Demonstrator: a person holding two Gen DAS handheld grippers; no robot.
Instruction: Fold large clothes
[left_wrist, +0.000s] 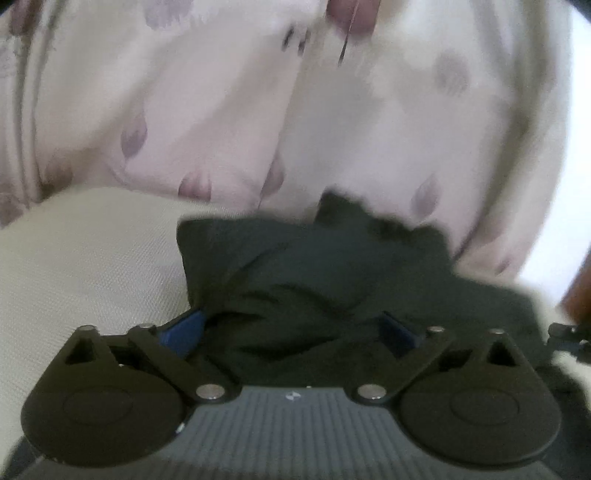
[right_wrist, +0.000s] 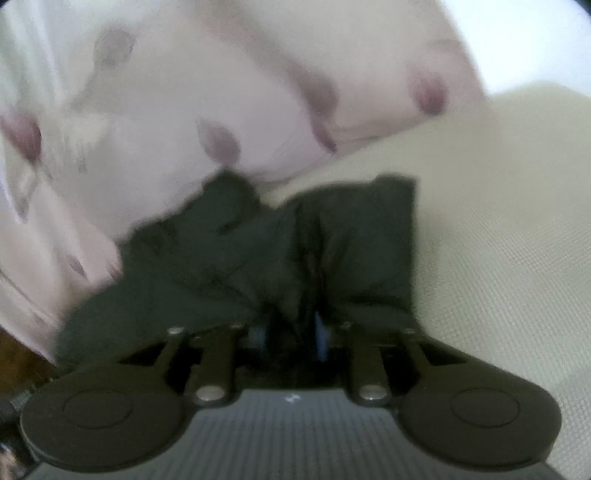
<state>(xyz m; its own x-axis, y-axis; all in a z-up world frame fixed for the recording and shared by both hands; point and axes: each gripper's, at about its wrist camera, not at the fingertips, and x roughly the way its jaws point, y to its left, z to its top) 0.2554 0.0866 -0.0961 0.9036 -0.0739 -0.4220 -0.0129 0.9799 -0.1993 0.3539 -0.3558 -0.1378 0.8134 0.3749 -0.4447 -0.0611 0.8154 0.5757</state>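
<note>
A dark green-black garment (left_wrist: 314, 266) lies bunched on a cream woven surface (left_wrist: 85, 258). My left gripper (left_wrist: 291, 332) stands wide open, with the cloth heaped between its blue fingers (left_wrist: 184, 332); it does not pinch the cloth. In the right wrist view the same garment (right_wrist: 258, 251) hangs forward from my right gripper (right_wrist: 291, 332), whose blue fingers (right_wrist: 321, 336) are close together and clamp a fold of it. Both views are blurred.
A pale pink bedding with mauve petal prints (left_wrist: 221, 110) is heaped just behind the garment; it also shows in the right wrist view (right_wrist: 166, 110). The cream surface (right_wrist: 498, 221) stretches to the right. Brown wood (right_wrist: 14, 362) shows at the far left.
</note>
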